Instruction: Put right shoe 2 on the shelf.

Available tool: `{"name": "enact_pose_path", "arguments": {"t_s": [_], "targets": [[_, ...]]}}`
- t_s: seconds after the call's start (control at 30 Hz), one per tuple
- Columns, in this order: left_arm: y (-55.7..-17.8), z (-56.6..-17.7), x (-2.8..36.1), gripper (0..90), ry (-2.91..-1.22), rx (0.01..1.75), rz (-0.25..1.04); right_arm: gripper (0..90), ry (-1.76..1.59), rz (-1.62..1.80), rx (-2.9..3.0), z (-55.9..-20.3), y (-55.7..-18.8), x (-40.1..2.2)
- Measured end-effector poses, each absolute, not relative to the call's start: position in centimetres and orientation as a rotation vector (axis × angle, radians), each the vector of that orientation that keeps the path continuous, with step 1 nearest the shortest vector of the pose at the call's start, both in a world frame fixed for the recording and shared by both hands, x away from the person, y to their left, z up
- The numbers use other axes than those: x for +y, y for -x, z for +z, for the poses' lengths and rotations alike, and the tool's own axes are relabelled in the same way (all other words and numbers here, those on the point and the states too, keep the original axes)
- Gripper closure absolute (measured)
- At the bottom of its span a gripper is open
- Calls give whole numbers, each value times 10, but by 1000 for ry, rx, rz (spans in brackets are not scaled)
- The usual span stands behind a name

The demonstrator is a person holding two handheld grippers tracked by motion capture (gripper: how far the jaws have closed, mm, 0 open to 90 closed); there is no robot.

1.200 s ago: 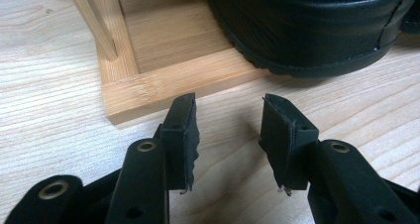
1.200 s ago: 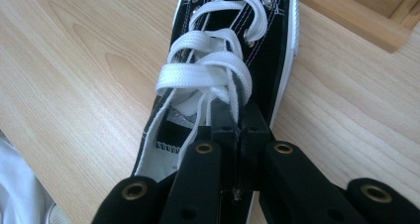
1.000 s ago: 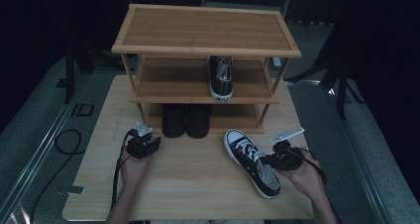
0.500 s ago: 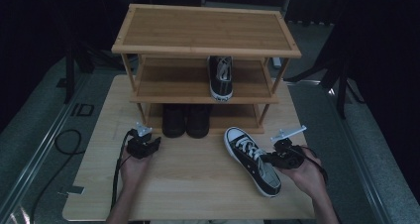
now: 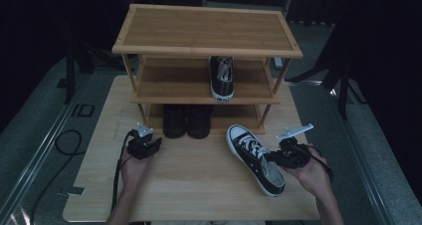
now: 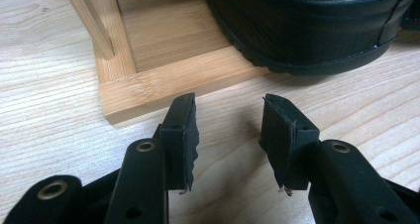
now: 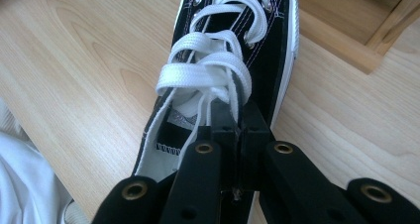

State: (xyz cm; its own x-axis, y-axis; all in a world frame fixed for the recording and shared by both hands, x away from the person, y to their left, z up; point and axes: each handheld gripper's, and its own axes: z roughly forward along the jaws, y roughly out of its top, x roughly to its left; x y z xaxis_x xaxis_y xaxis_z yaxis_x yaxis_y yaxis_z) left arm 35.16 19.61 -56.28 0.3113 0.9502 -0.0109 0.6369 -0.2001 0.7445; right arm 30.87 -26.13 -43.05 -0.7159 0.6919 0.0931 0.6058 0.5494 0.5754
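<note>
One pinch point is all you've got: your right hand-held gripper (image 7: 236, 120) is clamped shut on the collar edge of the black canvas low-top sneaker with white laces and white rubber sole (image 5: 255, 157), just beside the tongue. That's thin fabric, so judge it a weak hold.

The sneaker lies on the pale wood bench (image 5: 189, 185), toe toward 11 o'clock and heel toward 5 o'clock, just in front of the three-tier bamboo shoe rack (image 5: 206, 28) and near its right front leg. Its mate, the matching black-and-white sneaker (image 5: 221, 78), stands on the middle shelf with its toe facing you.

Risks from here:
- Lift by the collar and the toe will likely droop and swing. It could clip the middle shelf's front edge or that front leg.
- Canvas may slip out of the pads mid-carry; a lace caught in the jaws could drag.
- Sliding it in beside the mate at 12 o'clock could nudge the mate askew.

Your left hand-held gripper (image 6: 228, 130) stands open and empty, low over the bench at 9 o'clock, near the rack's bottom-left corner and the pair of black shoes on the bottom shelf (image 5: 186, 120). Use it to steady the toe, or it just idles close enough to bump the rack.
</note>
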Motion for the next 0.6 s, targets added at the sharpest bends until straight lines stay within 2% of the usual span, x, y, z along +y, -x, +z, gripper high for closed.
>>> {"name": "enact_pose_path", "arguments": {"t_s": [0.6], "targets": [[-351,-563,196,577,-1929,1404,615,889,-1070,916,2630,-406,-313,-271]]}}
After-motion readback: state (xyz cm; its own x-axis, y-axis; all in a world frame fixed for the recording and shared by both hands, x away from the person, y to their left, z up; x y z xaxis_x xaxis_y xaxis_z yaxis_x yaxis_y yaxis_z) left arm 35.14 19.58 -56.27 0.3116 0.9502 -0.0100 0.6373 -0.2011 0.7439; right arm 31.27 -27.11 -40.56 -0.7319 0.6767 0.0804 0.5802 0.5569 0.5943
